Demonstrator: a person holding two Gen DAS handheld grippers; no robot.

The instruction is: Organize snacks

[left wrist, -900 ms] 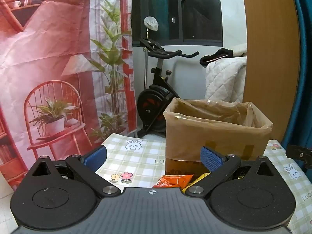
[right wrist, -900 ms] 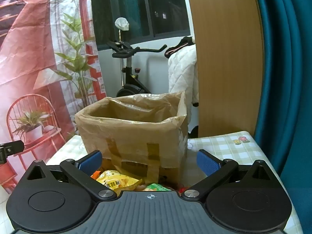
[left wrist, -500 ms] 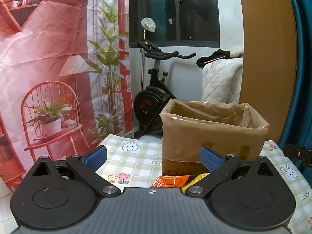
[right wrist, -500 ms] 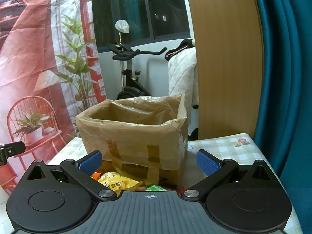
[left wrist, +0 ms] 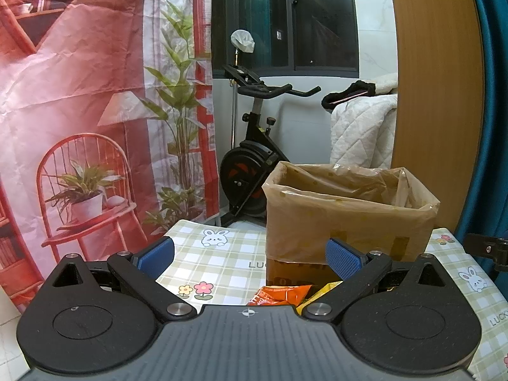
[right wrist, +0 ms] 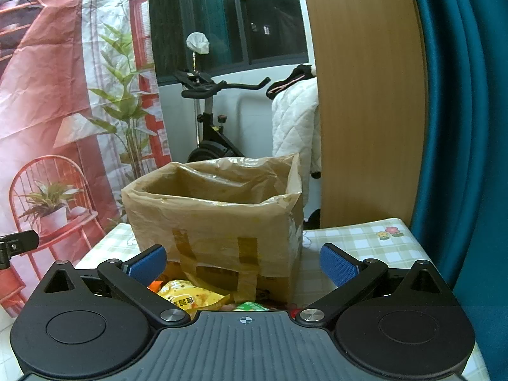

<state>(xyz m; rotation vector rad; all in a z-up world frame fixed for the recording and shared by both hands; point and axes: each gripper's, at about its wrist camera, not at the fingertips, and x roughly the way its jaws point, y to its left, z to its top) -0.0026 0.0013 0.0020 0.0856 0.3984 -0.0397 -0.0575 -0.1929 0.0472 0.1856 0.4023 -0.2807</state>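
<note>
A cardboard box (left wrist: 346,219) lined with a brown plastic bag stands on the checked tablecloth (left wrist: 216,254); the right wrist view shows the box (right wrist: 219,222) from its taped side. In front of it lie snack packets: an orange packet (left wrist: 279,295) and a yellow packet (left wrist: 320,292) in the left wrist view, a yellow packet (right wrist: 187,297) and a green packet (right wrist: 250,306) in the right wrist view. My left gripper (left wrist: 250,257) is open, nothing between its blue pads. My right gripper (right wrist: 243,262) is open too, above the packets.
An exercise bike (left wrist: 254,158) and a white quilt (left wrist: 362,133) stand behind the table. A red printed backdrop (left wrist: 79,111) hangs at the left, a wooden panel (right wrist: 368,95) and a teal curtain (right wrist: 460,127) at the right. The table's far edge lies just behind the box.
In the left wrist view the box and room have slid slightly left and down. The right wrist view has shifted slightly. Both grippers stay open.
</note>
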